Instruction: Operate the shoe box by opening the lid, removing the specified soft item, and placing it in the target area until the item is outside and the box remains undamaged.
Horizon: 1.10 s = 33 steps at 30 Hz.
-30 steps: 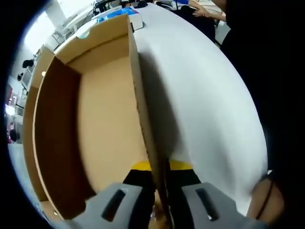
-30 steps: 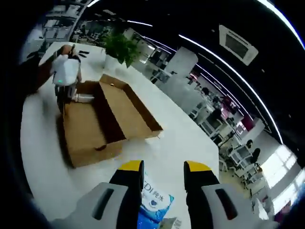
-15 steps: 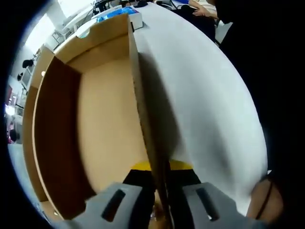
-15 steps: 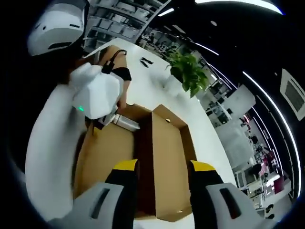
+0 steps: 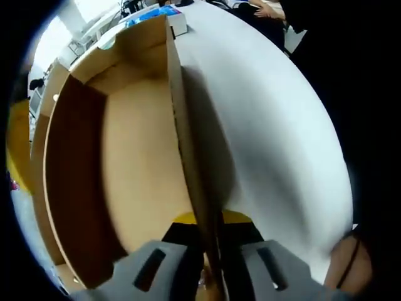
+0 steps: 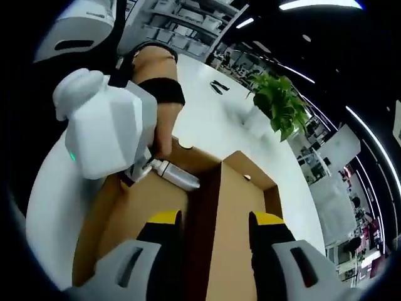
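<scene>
The open cardboard shoe box [image 5: 138, 175] lies on the white table [image 5: 276, 138], and its inside looks bare. My left gripper [image 5: 212, 219] is shut on the box's near side wall, which runs up between its jaws. A blue-and-white soft pack [image 5: 156, 12] rests on the table just past the box's far end. In the right gripper view my right gripper [image 6: 215, 219] hangs open above the box [image 6: 241, 207], nothing between its jaws. The left gripper [image 6: 172, 177], white-housed and held by a hand, clamps the box's far wall there.
A potted plant [image 6: 279, 103] stands on the table beyond the box. A person's arm [image 6: 160, 106] reaches in from the upper left. A yellow blurred shape [image 5: 15, 147] sits at the left edge of the left gripper view. Office shelves and desks fill the background.
The right gripper has swung away from the blue pack on the table and now hovers over the box, closer to the left gripper. The left gripper keeps its hold on the wall.
</scene>
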Motion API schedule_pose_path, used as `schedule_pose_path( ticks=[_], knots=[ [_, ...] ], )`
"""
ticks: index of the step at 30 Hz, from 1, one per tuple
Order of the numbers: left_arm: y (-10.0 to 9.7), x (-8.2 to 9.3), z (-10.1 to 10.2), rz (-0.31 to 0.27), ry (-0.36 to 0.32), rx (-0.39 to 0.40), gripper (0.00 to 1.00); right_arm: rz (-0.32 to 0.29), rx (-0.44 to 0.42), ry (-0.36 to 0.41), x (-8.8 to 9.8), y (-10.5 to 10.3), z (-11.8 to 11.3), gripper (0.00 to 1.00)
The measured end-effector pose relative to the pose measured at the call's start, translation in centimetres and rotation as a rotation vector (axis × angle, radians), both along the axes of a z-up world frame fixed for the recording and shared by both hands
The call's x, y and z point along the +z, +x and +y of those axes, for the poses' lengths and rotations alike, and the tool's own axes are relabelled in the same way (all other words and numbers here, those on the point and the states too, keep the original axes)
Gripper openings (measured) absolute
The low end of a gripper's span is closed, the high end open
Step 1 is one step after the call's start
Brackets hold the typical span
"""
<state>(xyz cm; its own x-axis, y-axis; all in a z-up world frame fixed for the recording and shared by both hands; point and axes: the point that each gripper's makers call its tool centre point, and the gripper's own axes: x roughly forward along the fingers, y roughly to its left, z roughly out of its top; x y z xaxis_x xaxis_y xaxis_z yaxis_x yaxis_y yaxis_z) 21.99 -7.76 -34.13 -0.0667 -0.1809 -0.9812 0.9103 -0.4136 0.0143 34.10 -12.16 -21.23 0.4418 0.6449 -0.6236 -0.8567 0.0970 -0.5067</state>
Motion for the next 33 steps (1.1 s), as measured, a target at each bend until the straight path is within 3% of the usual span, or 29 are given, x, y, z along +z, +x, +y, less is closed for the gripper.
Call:
schedule_pose_path(
  ticks=[5, 14, 15, 17, 20, 26, 33],
  knots=[
    [0.1, 0.0, -0.1, -0.004, 0.001, -0.010, 0.06, 0.052, 0.056, -0.060, -2.5, 0.4, 1.6, 0.43],
    [0.1, -0.1, -0.1, 0.002, -0.002, -0.001, 0.06, 0.113, 0.170, -0.116, -5.0, 0.7, 5.0, 0.45],
    [1.2, 0.2, -0.5, -0.054, -0.012, -0.034, 0.06, 0.121, 0.200, -0.123, -5.3, 0.4, 5.6, 0.44],
    [0.8, 0.1, -0.5, -0.040, -0.010, -0.023, 0.06, 0.117, 0.239, -0.161, -6.0, 0.2, 6.5, 0.44],
    [0.8, 0.1, -0.4, -0.063, -0.002, -0.031, 0.06, 0.134, 0.266, -0.201, -7.4, 0.1, 7.6, 0.42],
    [-0.6, 0.1, 0.1, -0.060, 0.001, -0.026, 0.05, 0.154, 0.302, -0.218, -8.6, -0.5, 8.8, 0.42],
    [-0.4, -0.1, -0.1, -0.035, 0.015, -0.026, 0.05, 0.169, 0.322, -0.246, -9.3, 0.2, 9.4, 0.41]
  ],
)
